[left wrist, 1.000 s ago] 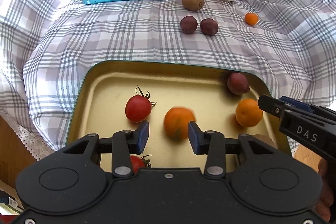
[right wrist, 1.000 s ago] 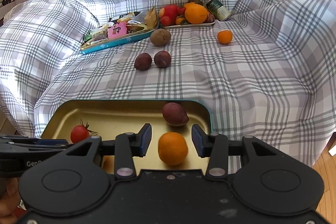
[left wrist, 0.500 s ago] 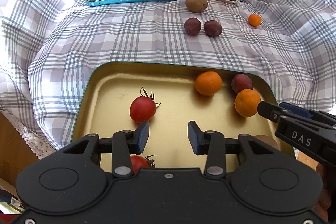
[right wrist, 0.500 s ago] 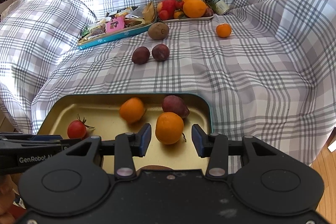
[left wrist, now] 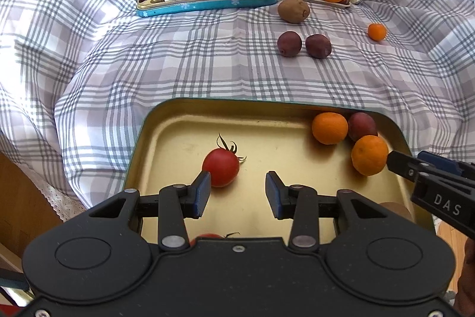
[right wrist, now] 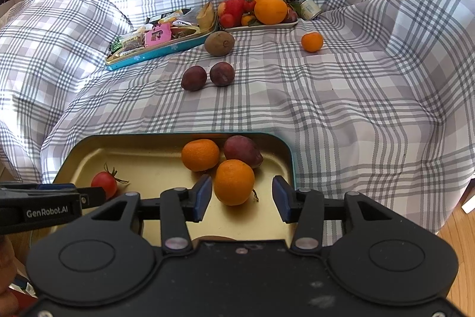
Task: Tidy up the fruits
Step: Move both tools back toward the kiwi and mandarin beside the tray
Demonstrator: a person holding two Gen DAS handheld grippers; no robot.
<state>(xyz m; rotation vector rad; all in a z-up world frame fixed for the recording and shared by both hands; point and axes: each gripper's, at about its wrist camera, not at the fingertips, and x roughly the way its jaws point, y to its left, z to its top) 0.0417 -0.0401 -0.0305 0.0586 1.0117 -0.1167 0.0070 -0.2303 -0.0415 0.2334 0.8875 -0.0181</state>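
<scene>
While both grippers hang over the near tin, a checked cloth (right wrist: 341, 97) is seen spread over the whole surface, folded up at the back and sides. On its near edge a gold tin tray (left wrist: 178, 144) with a teal rim is set. At the back, a second, blue-sided tin (left wrist: 207, 5) filled with wrapped sweets is laid beside a white plate (right wrist: 267, 26) piled with fruit, and a small can (right wrist: 304, 7) lies at the plate's far end.

The left gripper (left wrist: 237, 193) is held over the tray's floor with its fingers narrowly parted and nothing between them; a tomato (left wrist: 221, 167) sits just past its left finger. The right gripper (right wrist: 242, 198) is being opened, and the nearest orange (right wrist: 234, 181) lies in the tray between its fingers, the right finger clearly apart from it; whether the left finger touches it cannot be told.

In the tray's far right corner, that orange is seen touching a second orange (right wrist: 200, 155) and a dark plum (right wrist: 243, 150). A second tomato (left wrist: 207, 236) is mostly hidden under the left gripper's body.

Out on the cloth, a kiwi (right wrist: 219, 43) rests by the blue tin, two plums (right wrist: 207, 76) lie side by side nearer, and a small mandarin (right wrist: 312, 42) sits alone to the right.
</scene>
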